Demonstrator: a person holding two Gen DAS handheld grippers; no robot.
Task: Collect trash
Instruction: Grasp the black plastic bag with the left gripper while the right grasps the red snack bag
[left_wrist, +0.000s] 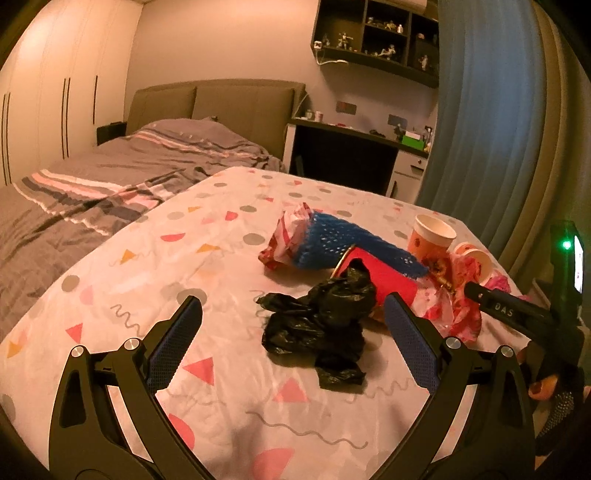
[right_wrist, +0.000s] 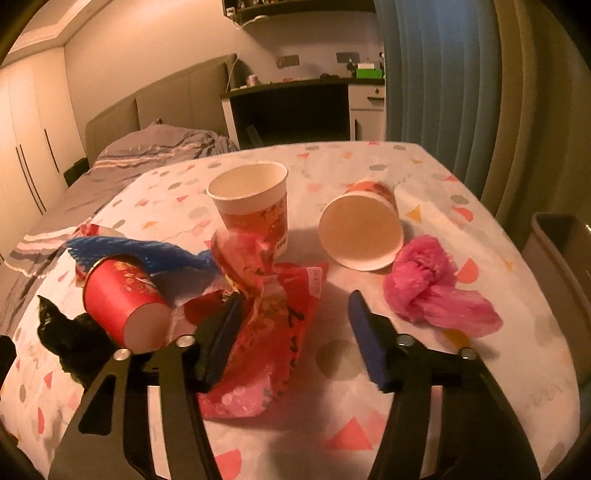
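Trash lies on a table covered with a patterned cloth. My left gripper is open, its fingers on either side of a crumpled black bag. Behind the bag lie a tipped red cup, blue foam mesh and a red-white wrapper. My right gripper is open over a crumpled red wrapper, which lies by its left finger. Beyond stand an upright paper cup and a tipped paper cup, with a pink bag at the right.
A grey bin stands off the table's right edge. A bed lies to the left, with a desk and a blue curtain behind the table. The right gripper's finger shows at the right of the left wrist view.
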